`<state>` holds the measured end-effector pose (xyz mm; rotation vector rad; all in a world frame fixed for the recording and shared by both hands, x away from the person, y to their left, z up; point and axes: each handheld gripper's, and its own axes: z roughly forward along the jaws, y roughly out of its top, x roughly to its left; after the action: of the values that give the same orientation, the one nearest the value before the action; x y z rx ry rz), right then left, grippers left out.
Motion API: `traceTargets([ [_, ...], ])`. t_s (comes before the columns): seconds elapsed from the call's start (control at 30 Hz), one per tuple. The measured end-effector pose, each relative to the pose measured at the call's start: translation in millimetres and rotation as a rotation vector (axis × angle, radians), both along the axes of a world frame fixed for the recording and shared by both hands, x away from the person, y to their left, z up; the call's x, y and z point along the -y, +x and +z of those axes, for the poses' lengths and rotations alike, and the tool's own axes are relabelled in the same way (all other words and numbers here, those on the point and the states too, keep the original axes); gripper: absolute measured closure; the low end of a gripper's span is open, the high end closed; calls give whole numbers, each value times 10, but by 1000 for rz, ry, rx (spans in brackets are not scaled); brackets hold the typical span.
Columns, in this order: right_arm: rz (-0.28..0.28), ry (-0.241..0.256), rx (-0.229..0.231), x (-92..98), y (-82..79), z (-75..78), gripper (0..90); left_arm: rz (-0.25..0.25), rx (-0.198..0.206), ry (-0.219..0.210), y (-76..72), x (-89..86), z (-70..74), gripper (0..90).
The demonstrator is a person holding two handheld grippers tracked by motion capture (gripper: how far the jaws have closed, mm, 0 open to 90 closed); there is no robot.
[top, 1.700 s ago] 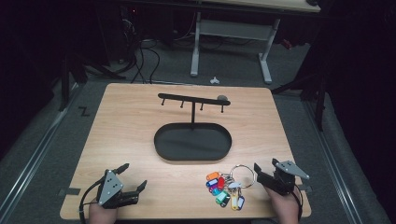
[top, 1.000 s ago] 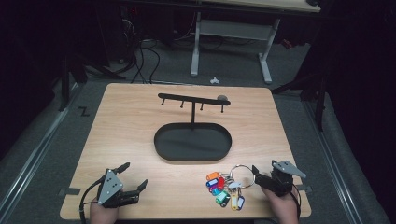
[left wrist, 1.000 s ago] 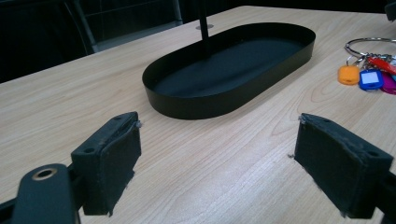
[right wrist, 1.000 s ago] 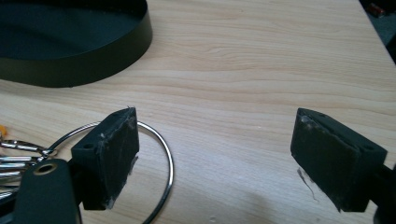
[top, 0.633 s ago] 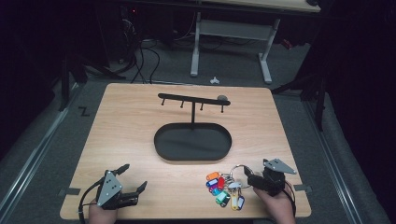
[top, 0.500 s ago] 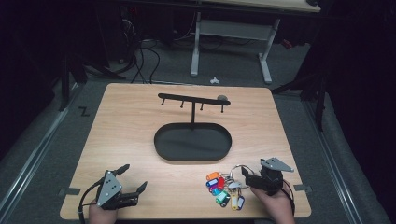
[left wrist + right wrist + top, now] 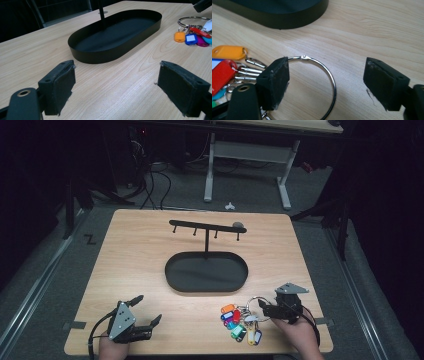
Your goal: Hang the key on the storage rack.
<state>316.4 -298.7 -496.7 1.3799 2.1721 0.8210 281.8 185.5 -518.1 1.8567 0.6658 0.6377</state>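
Observation:
A large metal key ring (image 7: 322, 72) lies flat on the wooden table (image 7: 140, 255), carrying several coloured tags (image 7: 239, 321) in orange, red, blue, green and yellow. My right gripper (image 7: 325, 83) is open low over it, its left jaw resting above the ring's left side and the ring's right arc lying between the jaws. In the high view the right gripper (image 7: 267, 309) is at the front right, touching the ring (image 7: 256, 303). My left gripper (image 7: 147, 309) stands open at the front left with nothing between its fingers (image 7: 60, 85).
A black oval tray (image 7: 206, 272) sits mid-table, with a black post and hook bar (image 7: 207, 228) rising from it. The tray wall (image 7: 100, 53) is just ahead of the left gripper. Desk legs and cables lie beyond the table's far edge.
My right gripper has moved left toward the key ring and lowered over it, staying open. The left gripper has kept still.

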Motion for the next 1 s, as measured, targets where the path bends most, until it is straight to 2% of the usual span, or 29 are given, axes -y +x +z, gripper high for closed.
traceTargets([
  [0.07,6,-11,-6,-9,7,2,216,1,1,-3,4,1,-3,150],
  [0.1,27,-46,-10,-21,22,8,217,1,-1,-1,6,2,-5,150],
  [0.2,61,-53,-27,-29,46,10,218,-5,-4,4,4,5,-8,150],
  [0.27,75,-54,-55,-36,66,7,224,-3,-6,5,4,9,-11,150],
  [0.4,104,-95,-67,-49,98,16,217,-5,2,5,1,13,-1,150],
  [0.63,149,-141,-152,-64,170,41,217,-11,0,-1,5,9,2,150],
  [0.67,149,-141,-152,-64,170,41,217,-11,0,-1,5,9,2,150],
  [0.73,161,-163,-194,-75,201,46,218,-13,3,-1,6,9,6,150],
  [0.8,170,-169,-208,-75,215,43,220,-13,3,-1,6,10,7,150],
  [0.83,177,-185,-236,-77,246,42,221,-15,1,1,7,12,6,150],
  [1.0,191,-197,-301,-90,336,73,233,-15,1,3,8,21,1,150],
])
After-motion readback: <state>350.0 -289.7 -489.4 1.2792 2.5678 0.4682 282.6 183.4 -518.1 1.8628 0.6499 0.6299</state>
